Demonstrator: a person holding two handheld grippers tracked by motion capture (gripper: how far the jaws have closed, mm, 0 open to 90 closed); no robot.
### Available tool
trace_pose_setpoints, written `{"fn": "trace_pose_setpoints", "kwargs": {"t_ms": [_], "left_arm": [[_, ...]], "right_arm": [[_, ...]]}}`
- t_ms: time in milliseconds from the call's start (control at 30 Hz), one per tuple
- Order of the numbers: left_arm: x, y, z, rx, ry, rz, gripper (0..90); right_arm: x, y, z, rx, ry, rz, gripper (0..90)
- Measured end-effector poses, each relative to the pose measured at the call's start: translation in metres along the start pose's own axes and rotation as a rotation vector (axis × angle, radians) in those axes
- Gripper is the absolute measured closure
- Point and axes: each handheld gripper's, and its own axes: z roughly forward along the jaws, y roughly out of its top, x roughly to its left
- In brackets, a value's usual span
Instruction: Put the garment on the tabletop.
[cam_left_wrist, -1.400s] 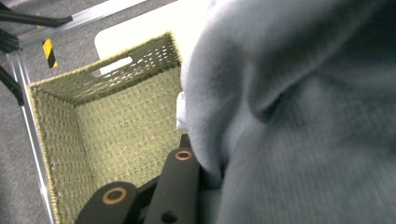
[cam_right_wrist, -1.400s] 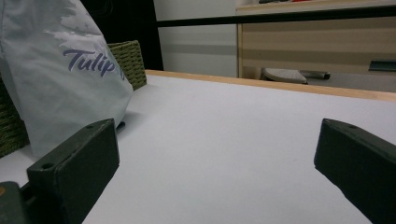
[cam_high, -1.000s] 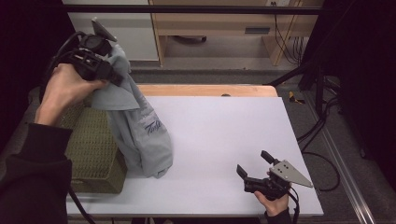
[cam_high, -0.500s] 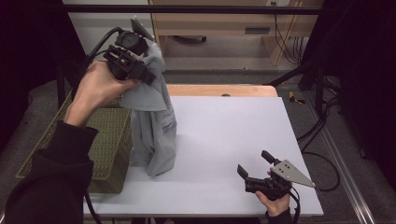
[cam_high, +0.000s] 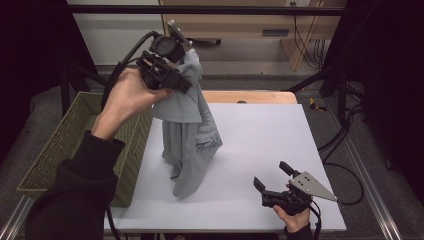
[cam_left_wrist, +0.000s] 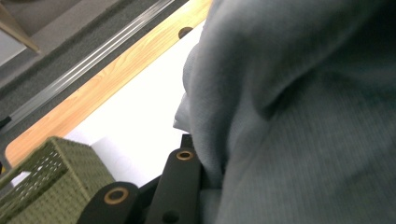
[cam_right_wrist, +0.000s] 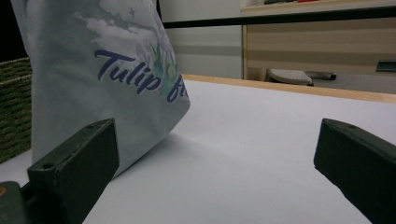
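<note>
While left gripper (cam_high: 167, 75) stays clamped on grey shirt (cam_high: 192, 145), lift higher before spreading; right gripper (cam_high: 275, 182) idles open near table's (cam_high: 260, 130) front right corner.

Grey T-shirt (cam_high: 189, 125) with "Tulip" print, bunched and hanging vertically, lower hem resting on white table (cam_high: 260, 140) just beside green wicker basket (cam_high: 65, 145).

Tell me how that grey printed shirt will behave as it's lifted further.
Likely floppy: the grey shirt hangs in loose folds from the left gripper, its hem trailing on the white table. Probably light, since one pinch carries it. It may swing or drag rather than hold shape.
</note>
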Motion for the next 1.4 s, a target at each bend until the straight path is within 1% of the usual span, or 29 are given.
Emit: {"fn": "trace_pose_setpoints", "kwargs": {"t_ms": [67, 100, 133, 167, 233, 267, 300, 333, 400, 467, 533, 600, 667, 700, 767, 800, 833, 900, 933, 967, 1000, 1100, 1167, 1200, 1233, 1267, 1300, 1333, 1400], "left_arm": [[-0.001, -0.002, 0.009, 0.006, -0.006, 0.006, 82.0], [-0.002, -0.003, 0.014, -0.001, -0.005, 0.008, 82.0], [-0.002, -0.003, 0.014, -0.001, -0.005, 0.008, 82.0], [-0.003, -0.006, 0.023, -0.005, -0.018, 0.018, 82.0], [-0.004, -0.008, 0.031, -0.001, -0.028, 0.023, 82.0], [-0.004, -0.010, 0.036, -0.002, -0.038, 0.018, 81.9], [-0.005, -0.011, 0.038, -0.008, -0.034, 0.023, 81.8], [-0.005, -0.012, 0.041, -0.021, -0.033, 0.024, 81.8], [-0.006, -0.016, 0.046, -0.023, -0.051, 0.027, 81.6], [-0.007, -0.019, 0.053, -0.025, -0.056, 0.026, 81.5], [-0.008, -0.023, 0.060, -0.009, -0.060, 0.028, 81.4], [-0.009, -0.026, 0.069, 0.005, -0.068, 0.025, 81.3], [-0.010, -0.029, 0.078, 0.016, -0.072, 0.028, 81.2], [-0.009, -0.031, 0.082, 0.030, -0.079, 0.032, 81.2], [-0.010, -0.033, 0.090, 0.042, -0.076, 0.037, 81.1], [-0.010, -0.035, 0.093, 0.056, -0.081, 0.042, 81.0], [-0.011, -0.036, 0.097, 0.053, -0.084, 0.037, 81.0], [-0.011, -0.039, 0.105, 0.064, -0.088, 0.039, 80.9], [-0.012, -0.041, 0.110, 0.067, -0.093, 0.031, 80.8], [-0.012, -0.042, 0.113, 0.077, -0.099, 0.030, 80.7], [-0.012, -0.044, 0.117, 0.083, -0.099, 0.033, 80.6], [-0.013, -0.048, 0.128, 0.100, -0.111, 0.039, 80.3], [-0.013, -0.052, 0.136, 0.102, -0.120, 0.031, 80.1], [-0.013, -0.053, 0.139, 0.115, -0.121, 0.044, 80.0], [-0.013, -0.055, 0.143, 0.119, -0.122, 0.043, 79.8], [-0.013, -0.056, 0.145, 0.122, -0.125, 0.042, 79.6], [-0.013, -0.058, 0.148, 0.121, -0.126, 0.039, 79.5], [-0.013, -0.060, 0.150, 0.121, -0.127, 0.037, 79.2], [-0.013, -0.063, 0.155, 0.130, -0.136, 0.035, 78.6]], "right_arm": [[-0.001, -0.001, 0.000, -0.001, -0.001, 0.001, 0.3], [-0.001, -0.001, 0.000, 0.002, -0.004, -0.006, 0.3], [-0.002, -0.001, 0.000, 0.002, -0.005, -0.005, 0.3], [-0.002, -0.001, 0.000, 0.002, -0.004, -0.004, 0.3], [-0.001, -0.002, 0.001, 0.001, -0.002, 0.001, 0.3], [-0.001, -0.002, 0.001, -0.001, -0.001, -0.002, 0.3], [0.000, -0.002, 0.000, 0.006, 0.004, 0.007, 0.3], [-0.001, -0.002, 0.001, 0.004, -0.002, -0.007, 0.3], [-0.002, -0.003, 0.001, 0.007, -0.003, -0.009, 0.3], [-0.002, -0.003, 0.001, 0.007, -0.002, -0.004, 0.3], [-0.002, -0.003, 0.000, 0.008, -0.001, 0.013, 0.3], [-0.002, -0.003, 0.001, 0.004, -0.004, 0.015, 0.3], [-0.002, -0.004, 0.001, 0.000, 0.003, 0.016, 0.3], [-0.003, -0.004, 0.001, 0.000, 0.000, 0.013, 0.3], [-0.003, -0.004, 0.000, -0.001, 0.001, 0.011, 0.3], [-0.003, -0.004, 0.000, 0.001, -0.002, 0.015, 0.4], [-0.003, -0.003, 0.000, 0.003, -0.002, 0.017, 0.3], [-0.004, -0.003, -0.001, 0.010, -0.006, 0.013, 0.3], [-0.004, -0.004, -0.001, 0.010, -0.005, 0.010, 0.4], [-0.003, -0.003, -0.001, 0.011, -0.006, 0.026, 0.4], [-0.005, -0.004, -0.001, 0.008, -0.003, 0.009, 0.4], [-0.004, -0.003, -0.001, 0.008, -0.004, 0.010, 0.4], [-0.005, -0.004, -0.001, 0.006, -0.004, 0.010, 0.4], [-0.005, -0.004, -0.001, 0.006, -0.004, 0.013, 0.4], [-0.004, -0.003, -0.001, 0.012, 0.002, 0.032, 0.4], [-0.003, -0.003, -0.001, 0.006, 0.003, 0.038, 0.4], [-0.005, -0.004, -0.001, 0.004, -0.002, 0.018, 0.4], [-0.005, -0.004, -0.001, 0.010, -0.005, 0.012, 0.4], [-0.005, -0.004, 0.000, 0.002, -0.002, 0.003, 0.5]]}}
